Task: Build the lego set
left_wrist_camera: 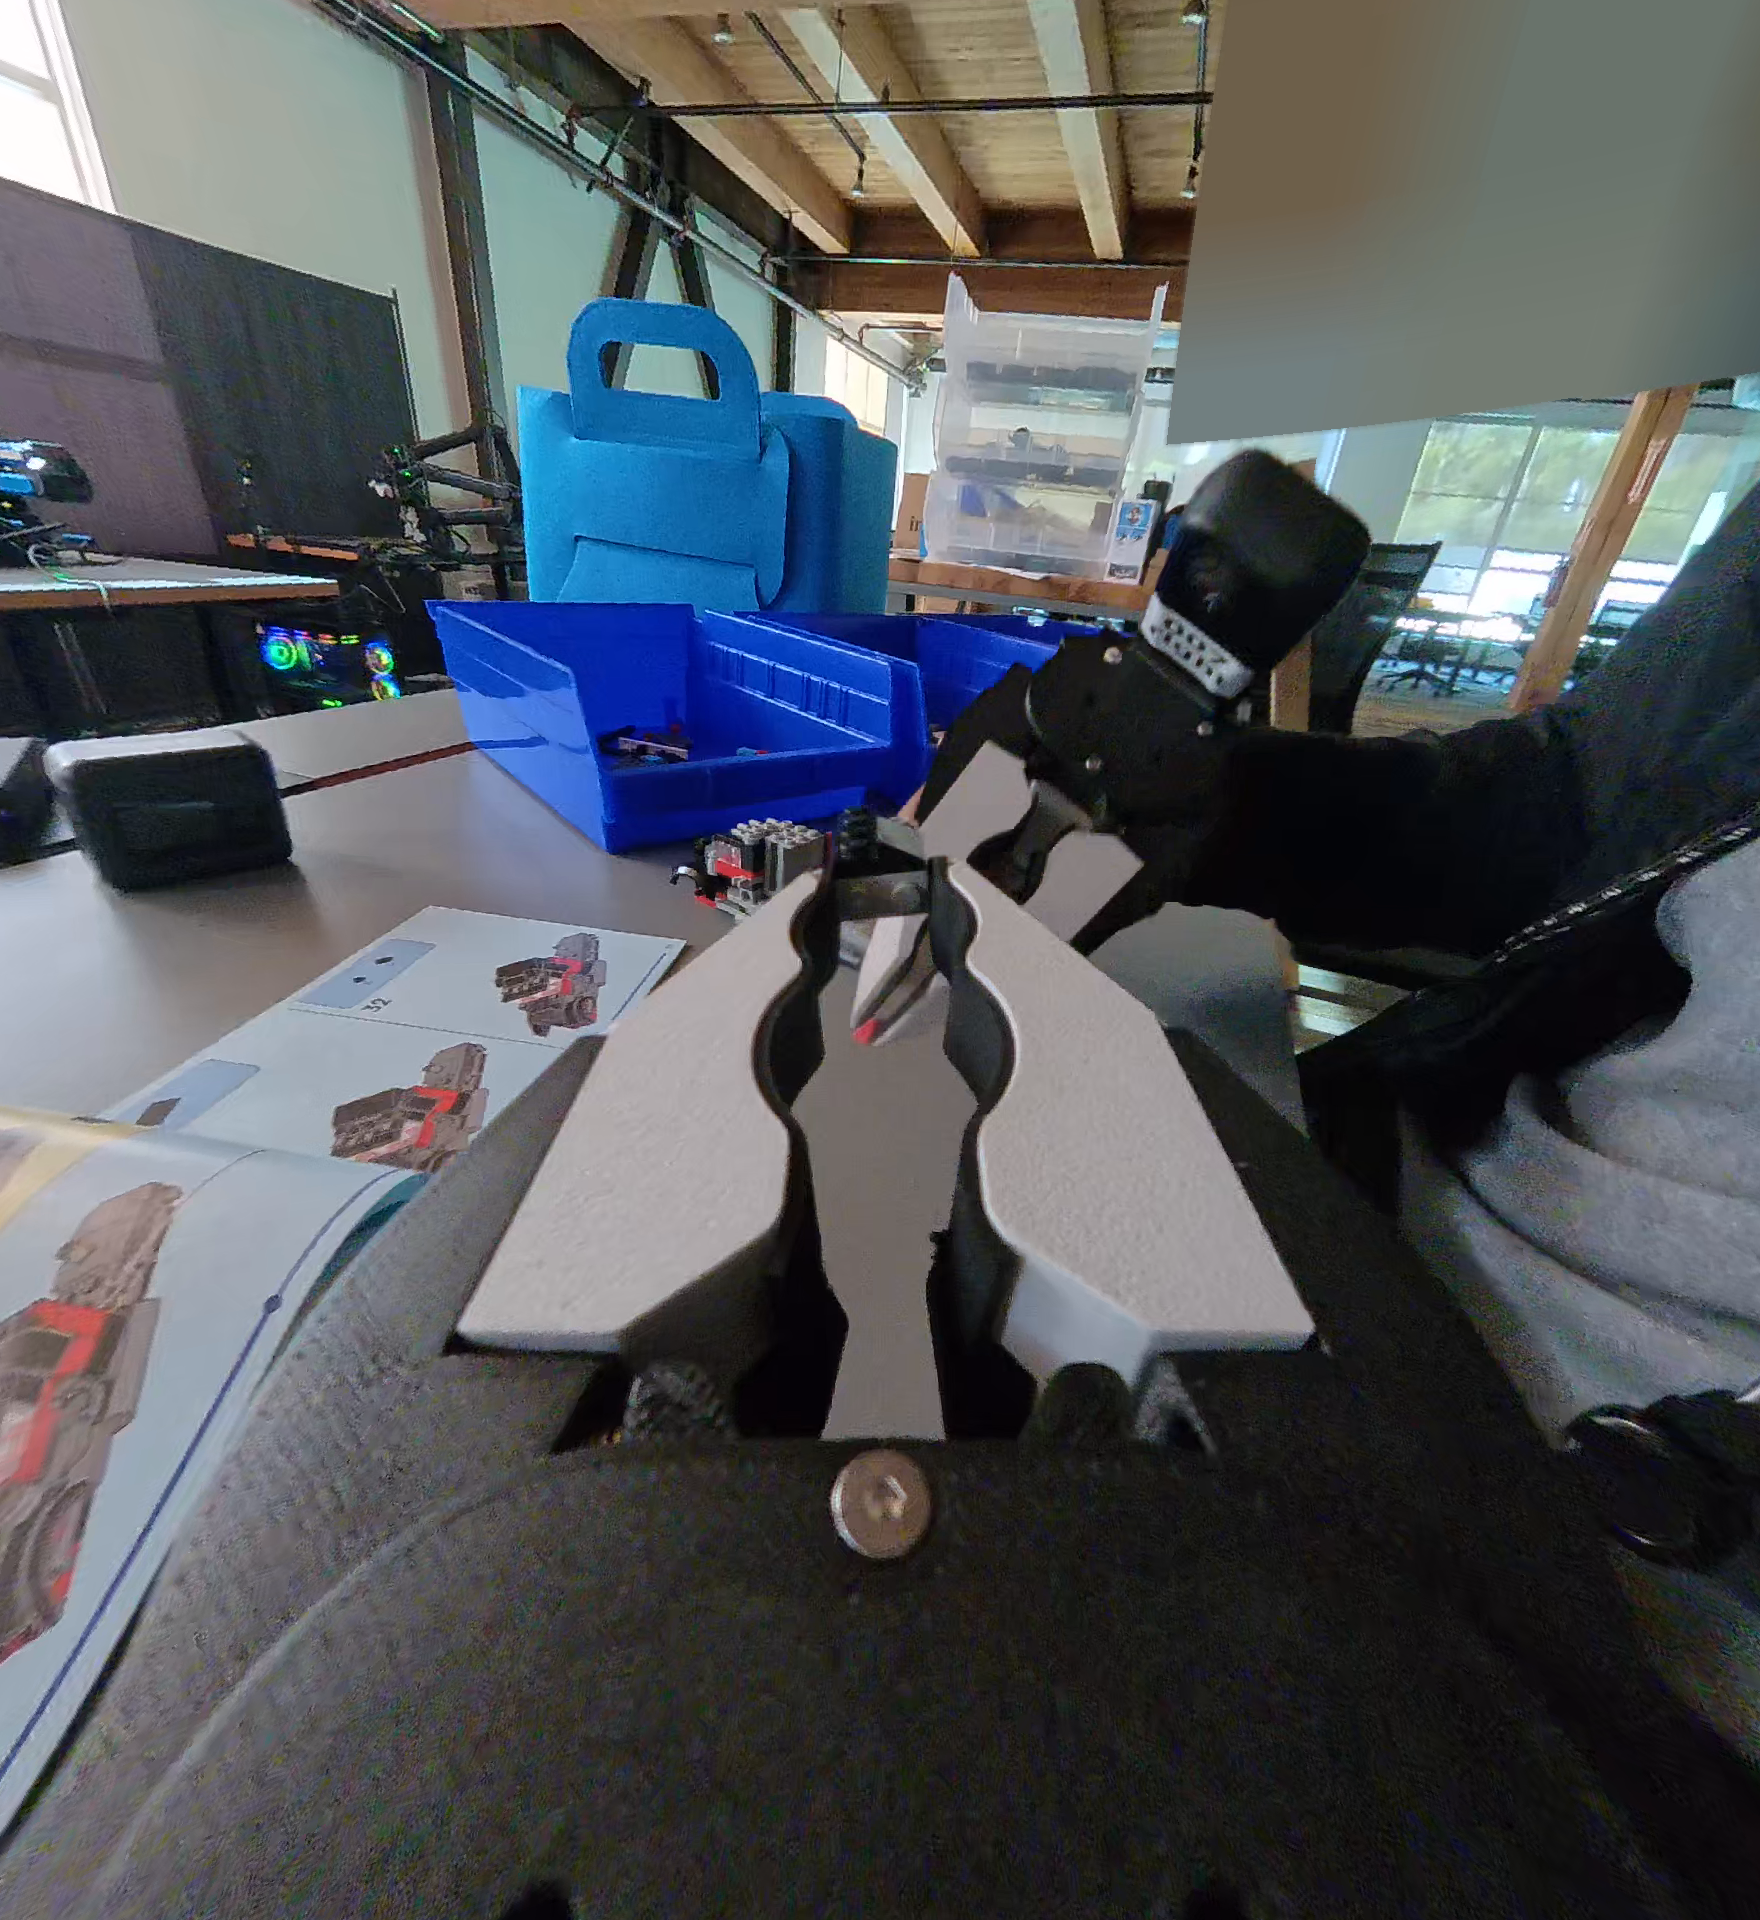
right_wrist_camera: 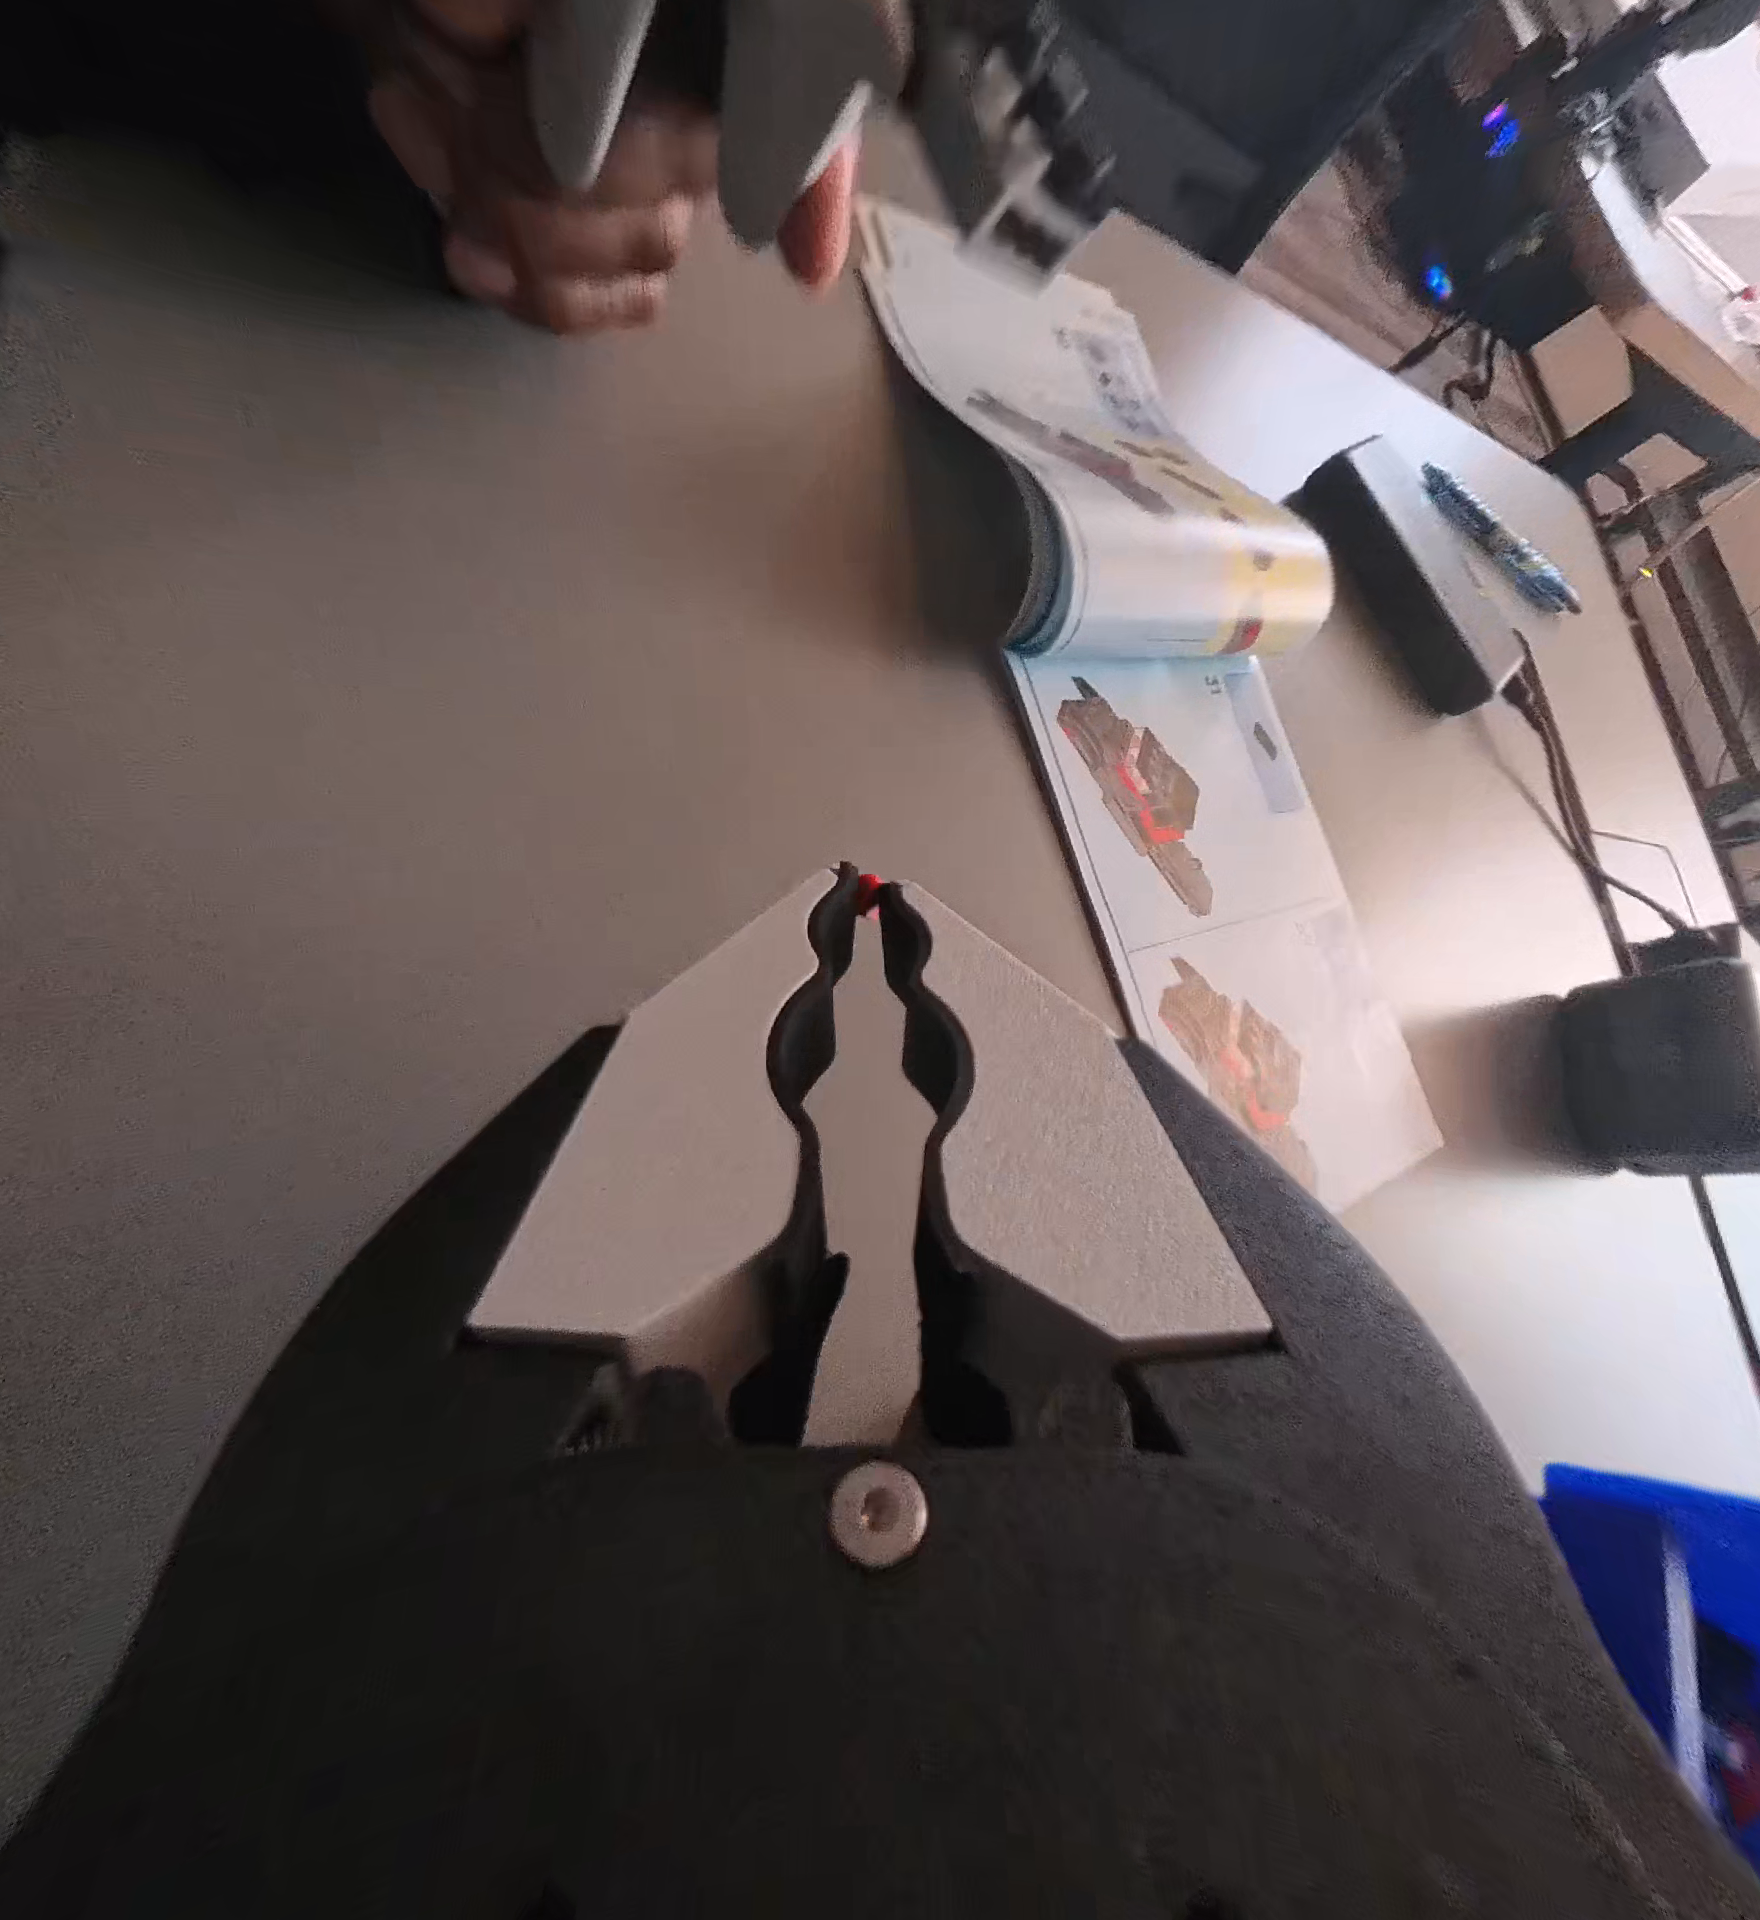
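Note:
My left gripper (left_wrist_camera: 878,883) is shut on a dark grey part (left_wrist_camera: 881,896) at the near edge of the grey, red and black lego model (left_wrist_camera: 751,862), which sticks out to the left of its tips. My right gripper (right_wrist_camera: 863,883) is shut on a tiny red piece (right_wrist_camera: 869,886). In the left wrist view the right gripper (left_wrist_camera: 881,1013) comes in from the right and points down between the left fingers, the red piece (left_wrist_camera: 865,1031) at its tip just below the held part. The right wrist view is blurred; the left gripper's fingers (right_wrist_camera: 585,104) and the model (right_wrist_camera: 1021,145) show at its top.
An open instruction booklet (left_wrist_camera: 388,1018) lies left of the grippers; it also shows in the right wrist view (right_wrist_camera: 1167,582). Blue bins (left_wrist_camera: 668,717) with loose pieces and a blue felt bag (left_wrist_camera: 689,488) stand behind. Black boxes (left_wrist_camera: 169,805) sit at left. A person's sleeve (left_wrist_camera: 1686,1039) fills the right. Tip to tip, the grippers are about 10 cm apart.

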`<control>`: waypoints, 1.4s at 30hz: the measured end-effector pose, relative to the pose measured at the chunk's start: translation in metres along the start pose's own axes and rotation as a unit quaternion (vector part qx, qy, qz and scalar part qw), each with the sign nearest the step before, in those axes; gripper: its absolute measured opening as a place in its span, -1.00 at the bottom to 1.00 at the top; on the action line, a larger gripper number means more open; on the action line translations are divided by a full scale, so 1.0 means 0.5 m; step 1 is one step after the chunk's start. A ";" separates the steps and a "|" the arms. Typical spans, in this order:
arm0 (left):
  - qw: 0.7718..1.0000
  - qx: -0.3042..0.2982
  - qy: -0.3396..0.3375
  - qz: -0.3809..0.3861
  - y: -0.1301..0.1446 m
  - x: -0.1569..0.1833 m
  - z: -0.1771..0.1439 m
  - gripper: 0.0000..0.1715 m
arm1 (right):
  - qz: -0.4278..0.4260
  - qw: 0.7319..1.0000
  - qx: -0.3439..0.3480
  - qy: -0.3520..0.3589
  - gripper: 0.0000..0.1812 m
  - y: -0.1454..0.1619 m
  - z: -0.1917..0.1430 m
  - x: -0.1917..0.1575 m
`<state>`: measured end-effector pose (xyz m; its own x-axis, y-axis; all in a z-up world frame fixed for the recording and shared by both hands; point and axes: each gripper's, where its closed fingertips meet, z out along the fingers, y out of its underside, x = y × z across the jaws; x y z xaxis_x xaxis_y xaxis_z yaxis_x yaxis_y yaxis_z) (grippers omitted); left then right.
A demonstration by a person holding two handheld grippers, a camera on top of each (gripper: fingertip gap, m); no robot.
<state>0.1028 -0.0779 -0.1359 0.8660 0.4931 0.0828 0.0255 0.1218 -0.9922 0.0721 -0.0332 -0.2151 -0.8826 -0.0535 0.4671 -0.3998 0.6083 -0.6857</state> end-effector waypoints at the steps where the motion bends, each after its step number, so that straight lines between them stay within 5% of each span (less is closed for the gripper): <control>1: 1.000 0.002 -0.006 -0.002 -0.001 -0.005 -0.005 -0.80 | -0.014 1.000 -0.016 0.003 -0.95 0.006 0.014 0.002; 8: 1.000 0.008 -0.024 -0.008 -0.007 -0.025 -0.022 -0.80 | -0.016 0.995 -0.096 0.012 -0.86 0.049 0.041 0.000; 22: 0.999 0.005 -0.031 -0.010 -0.006 -0.027 -0.022 -0.80 | 0.124 0.989 -0.073 -0.015 -0.80 0.045 0.023 -0.017; 35: 0.999 0.008 -0.030 -0.011 -0.007 -0.027 -0.024 -0.80 | 0.139 0.984 -0.101 -0.049 -0.91 0.058 0.055 -0.025; 42: 0.999 0.012 -0.030 -0.016 -0.010 -0.029 -0.026 -0.80 | 0.130 0.991 -0.015 0.023 -0.82 -0.008 0.017 0.043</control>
<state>0.0966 -0.0970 -0.1333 0.8337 0.5387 0.1214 0.0405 0.1595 -0.9864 0.0528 -0.0434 -0.2069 -0.9421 0.1437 0.3031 -0.1529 0.6204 -0.7693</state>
